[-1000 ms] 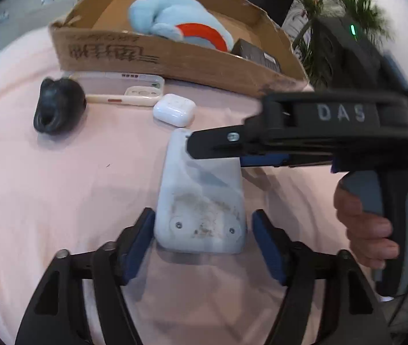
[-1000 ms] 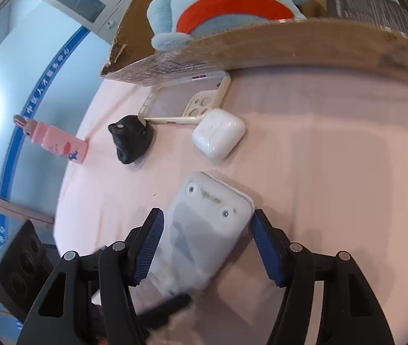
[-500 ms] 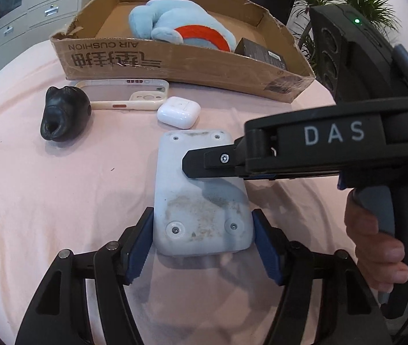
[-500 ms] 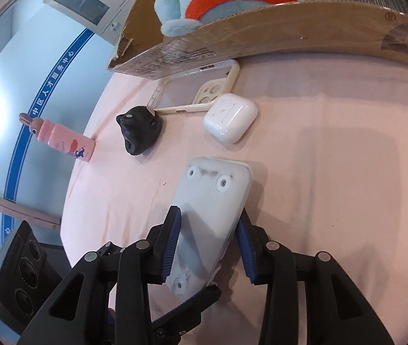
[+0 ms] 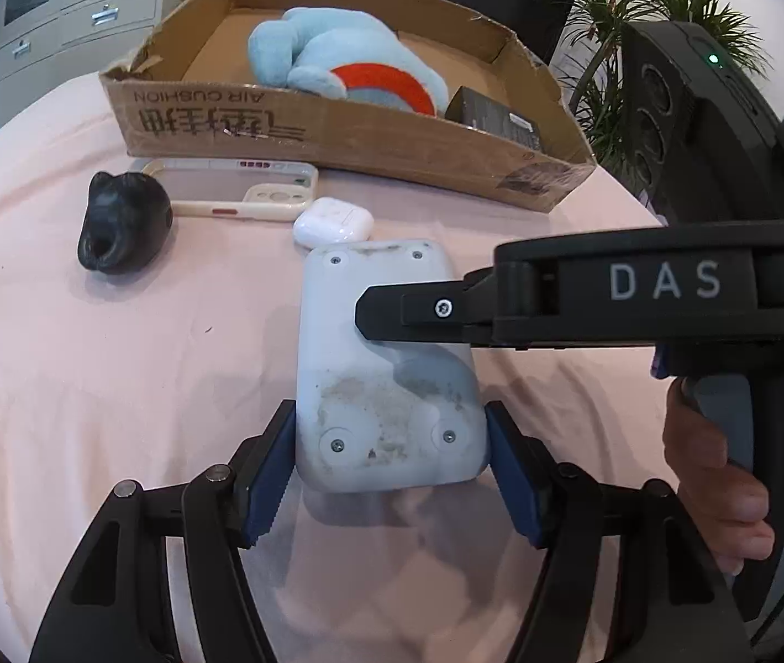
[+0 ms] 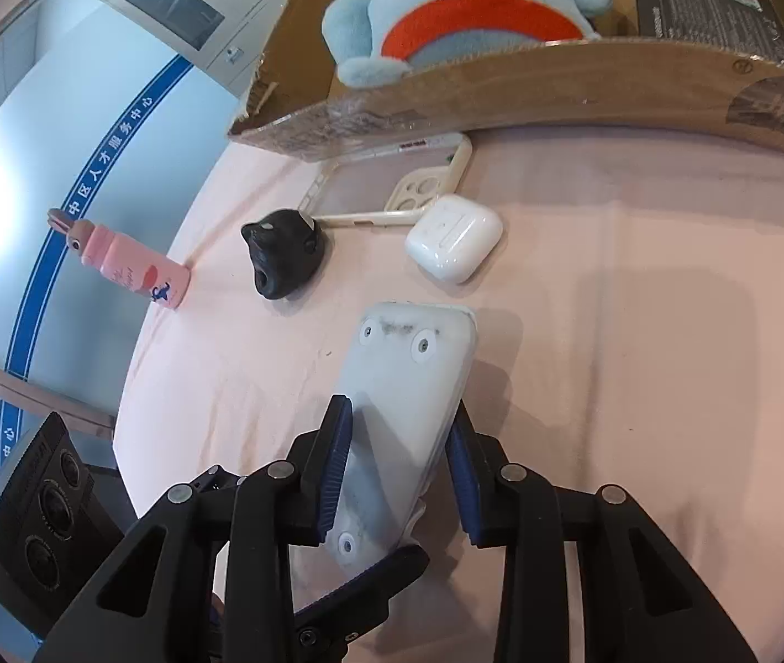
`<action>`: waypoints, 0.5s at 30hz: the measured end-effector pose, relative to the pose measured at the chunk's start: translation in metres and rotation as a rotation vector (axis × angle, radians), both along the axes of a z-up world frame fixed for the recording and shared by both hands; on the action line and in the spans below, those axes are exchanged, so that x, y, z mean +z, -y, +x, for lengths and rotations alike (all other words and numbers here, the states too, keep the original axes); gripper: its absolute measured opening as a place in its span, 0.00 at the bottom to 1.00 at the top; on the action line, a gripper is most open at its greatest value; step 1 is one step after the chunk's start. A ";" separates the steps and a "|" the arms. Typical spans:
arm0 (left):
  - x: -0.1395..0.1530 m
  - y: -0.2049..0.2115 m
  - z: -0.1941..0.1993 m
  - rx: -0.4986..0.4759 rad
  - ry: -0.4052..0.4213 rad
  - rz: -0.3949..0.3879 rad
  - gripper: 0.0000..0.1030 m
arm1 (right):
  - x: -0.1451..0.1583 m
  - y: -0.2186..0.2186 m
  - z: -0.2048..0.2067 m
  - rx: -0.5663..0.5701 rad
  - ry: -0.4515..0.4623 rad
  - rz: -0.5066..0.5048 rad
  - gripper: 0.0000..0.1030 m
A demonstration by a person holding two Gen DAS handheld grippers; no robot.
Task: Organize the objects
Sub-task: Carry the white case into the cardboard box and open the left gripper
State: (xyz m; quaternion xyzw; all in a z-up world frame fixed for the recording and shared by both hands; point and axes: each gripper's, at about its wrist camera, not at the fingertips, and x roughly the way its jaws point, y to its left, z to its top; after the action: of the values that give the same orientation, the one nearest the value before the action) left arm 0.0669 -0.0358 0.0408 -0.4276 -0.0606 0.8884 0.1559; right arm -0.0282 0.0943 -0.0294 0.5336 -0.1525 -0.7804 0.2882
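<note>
A worn white flat device (image 5: 331, 331) with screw heads lies lengthwise over the pink cloth. My left gripper (image 5: 390, 425) is shut on its near end, a blue pad against each side edge. From the right, one finger (image 5: 419, 309) of my right gripper crosses over the middle of the white device. In the right wrist view the right gripper (image 6: 400, 420) has its jaws closing on the white device (image 6: 408, 370), both pads touching it. A cardboard box (image 5: 336, 132) behind holds a blue plush (image 5: 336, 61) and a black packet (image 5: 494, 119).
Between device and box lie a white earbuds case (image 5: 333, 221), a beige phone case (image 5: 237, 188) and a black lump (image 5: 121, 221). A pink bottle (image 6: 126, 262) stands at the cloth's left edge. A hand (image 5: 712, 480) grips the right handle. A plant (image 5: 613, 27) is behind.
The right jaws came in from wide apart until the pads met the white device. The left pads also drew in onto its near end.
</note>
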 end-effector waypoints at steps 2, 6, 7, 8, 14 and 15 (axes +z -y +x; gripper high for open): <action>0.001 -0.005 -0.001 -0.002 -0.003 -0.002 0.63 | 0.003 -0.002 0.001 -0.002 -0.008 0.002 0.30; -0.006 -0.014 -0.006 -0.014 0.015 -0.020 0.63 | 0.002 -0.007 0.002 -0.002 -0.005 0.011 0.30; -0.010 -0.017 -0.007 -0.018 0.027 -0.025 0.63 | 0.000 -0.007 0.002 0.000 0.002 0.016 0.29; -0.010 -0.017 -0.005 -0.019 0.018 -0.028 0.63 | -0.003 -0.007 0.002 0.003 0.008 0.020 0.29; -0.008 -0.020 -0.008 -0.014 0.031 0.003 0.63 | -0.001 -0.009 0.006 0.016 -0.024 0.031 0.26; -0.008 -0.020 -0.009 -0.012 0.033 0.010 0.63 | 0.001 -0.009 0.007 0.017 -0.028 0.028 0.26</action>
State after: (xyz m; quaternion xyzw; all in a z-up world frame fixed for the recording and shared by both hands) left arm 0.0584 -0.0160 0.0333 -0.4417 -0.0648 0.8800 0.1622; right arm -0.0212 0.1031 -0.0288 0.5279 -0.1328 -0.7874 0.2894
